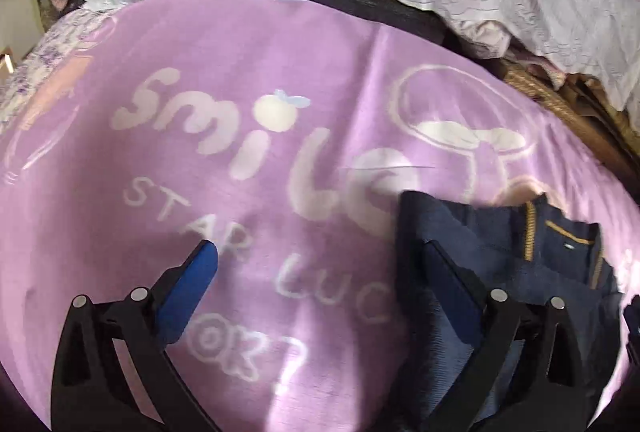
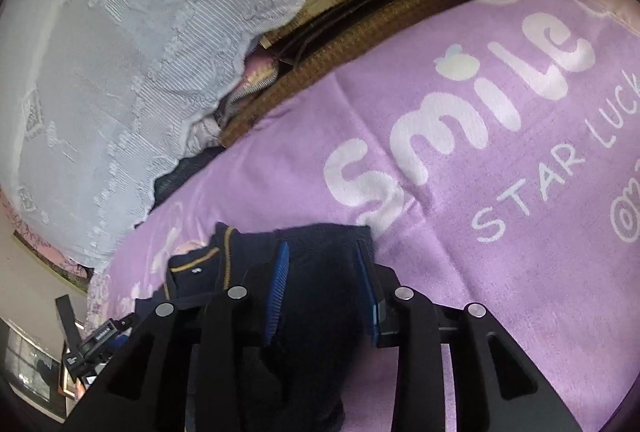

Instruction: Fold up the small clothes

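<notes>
The left gripper hangs with its fingers spread wide and nothing between them, over bare purple blanket. Much open blanket stretches ahead of it, past the white "Smile" lettering to the far edge. The navy garment, small, dark blue with mustard-yellow trim, lies folded on the blanket under that gripper's right finger, outside the gap. In the right wrist view the right gripper stands narrow, blue pads pressing a bunched fold of the garment between them, near the blanket's corner. Beyond the blanket edge run a woven mat and white lace fabric.
</notes>
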A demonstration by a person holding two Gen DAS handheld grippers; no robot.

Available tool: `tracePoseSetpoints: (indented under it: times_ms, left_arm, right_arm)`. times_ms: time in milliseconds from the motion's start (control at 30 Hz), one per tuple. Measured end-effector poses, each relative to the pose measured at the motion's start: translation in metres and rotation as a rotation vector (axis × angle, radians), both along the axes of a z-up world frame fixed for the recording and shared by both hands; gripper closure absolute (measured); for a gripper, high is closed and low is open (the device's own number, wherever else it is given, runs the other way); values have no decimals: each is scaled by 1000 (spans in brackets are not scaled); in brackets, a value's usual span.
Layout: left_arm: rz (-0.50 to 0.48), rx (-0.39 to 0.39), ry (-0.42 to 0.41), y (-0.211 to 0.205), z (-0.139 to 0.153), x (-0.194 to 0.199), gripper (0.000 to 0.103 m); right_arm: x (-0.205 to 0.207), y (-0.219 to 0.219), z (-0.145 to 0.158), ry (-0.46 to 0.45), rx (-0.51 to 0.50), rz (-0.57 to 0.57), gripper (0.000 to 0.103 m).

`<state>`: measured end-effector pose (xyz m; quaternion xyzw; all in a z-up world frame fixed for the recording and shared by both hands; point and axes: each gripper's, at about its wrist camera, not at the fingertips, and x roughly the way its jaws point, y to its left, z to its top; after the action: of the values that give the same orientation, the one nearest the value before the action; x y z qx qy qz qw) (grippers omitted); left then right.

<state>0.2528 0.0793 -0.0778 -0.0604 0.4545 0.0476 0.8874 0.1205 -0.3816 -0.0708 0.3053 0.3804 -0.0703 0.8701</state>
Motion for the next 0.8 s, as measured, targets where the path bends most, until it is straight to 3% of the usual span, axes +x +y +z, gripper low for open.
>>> tracePoseSetpoints:
  times_ms: [33, 100, 200, 333, 433, 500, 567, 800]
  left_arm:
    - [23, 56, 29, -2, -9, 6, 4]
    - [18, 92, 47, -6, -17, 12, 4]
    - [7, 135, 37, -7, -13, 11, 4]
    - [1, 4, 14, 13, 0, -2, 5]
    - [-80, -92, -11, 20, 9, -28, 5]
    - [-130, -41, 3, 12, 7, -41, 4]
    - [-147, 53, 42, 2, -8, -47, 4]
    - [-128, -69, 24, 18, -3, -64, 4]
  right_arm:
    - [2, -5, -11, 21, 28, -4, 71]
    - [-1, -11, -8, 2, 55, -21, 73]
    - [-10, -8, 4, -35, -13, -61, 69]
    - [-24, 5, 20, -93, -51, -43, 68]
    - [-36, 15, 26, -101, -67, -22, 65]
    - [-40, 22, 21, -63, -76, -2, 60]
    - [-37, 29, 2, 42, -106, 15, 57]
    - [-59, 26, 9, -32, -102, -17, 53]
